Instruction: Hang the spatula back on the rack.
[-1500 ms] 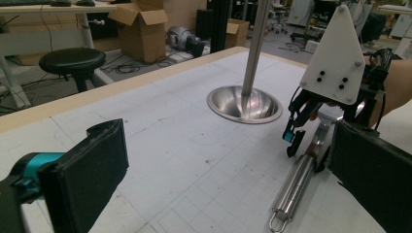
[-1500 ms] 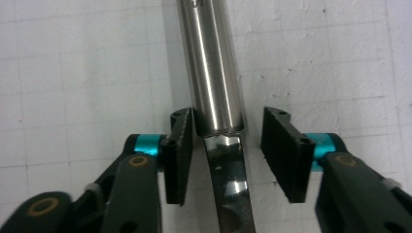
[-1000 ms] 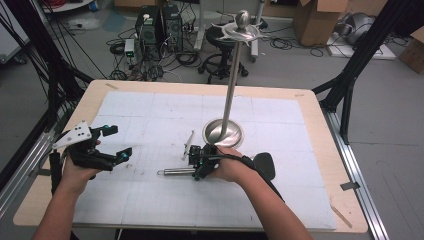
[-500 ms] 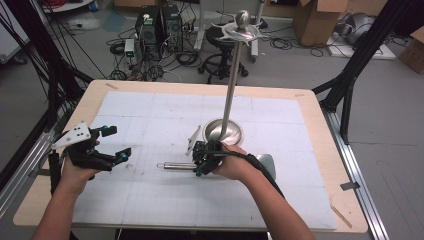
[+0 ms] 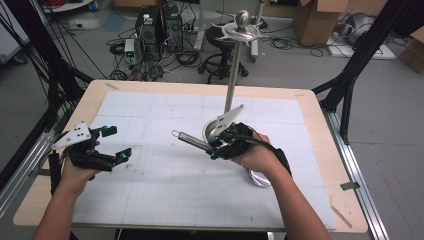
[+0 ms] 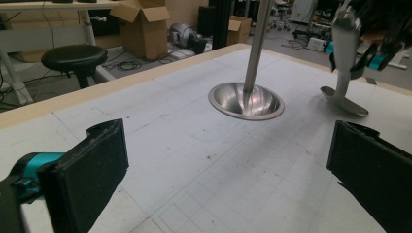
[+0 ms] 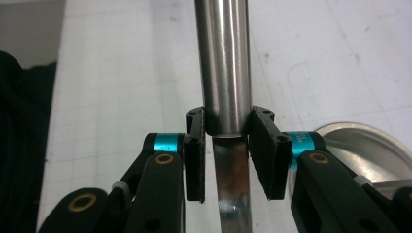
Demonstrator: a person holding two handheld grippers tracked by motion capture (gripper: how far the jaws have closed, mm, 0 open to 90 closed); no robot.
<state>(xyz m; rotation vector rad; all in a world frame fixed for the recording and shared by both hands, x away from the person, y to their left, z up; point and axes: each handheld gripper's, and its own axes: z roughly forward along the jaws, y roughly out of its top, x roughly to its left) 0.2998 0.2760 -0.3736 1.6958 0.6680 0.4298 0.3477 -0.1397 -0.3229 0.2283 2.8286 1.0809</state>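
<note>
- Change since the earlier high view: the right gripper (image 5: 214, 146) has risen off the surface (image 5: 165, 190) and moved closer to the stand (image 5: 232, 75). It carries the utensil (image 5: 192, 141), whose loop end now tilts up to the left instead of lying level. The left gripper (image 5: 117, 143) has stayed where it was.
- High view: the right hand's forearm comes in from the lower right. The utensil's handle juts out leftward, just in front of the stand's base. The stand's hooks (image 5: 242, 30) sit well above the gripper.
- Left gripper view: the left gripper (image 6: 223, 160) hovers low over the surface with its fingers (image 6: 92, 165) wide apart and nothing between them. The utensil (image 6: 346, 48) hangs steeply at the far right. Its flat head is at or just above the surface; contact cannot be confirmed.
- Right gripper view: the right gripper (image 7: 227, 126) has its fingers (image 7: 194, 145) clamped on the utensil (image 7: 224, 58) where the round handle meets the flat shank. The stand's base (image 7: 359, 141) lies to the right.
- Advice on the step, judged to be lifting the utensil to hang it: keep the clamp firm, since the polished handle may slip. Raise it clear of the base and pole. Turn the loop end upward before approaching a hook.
</note>
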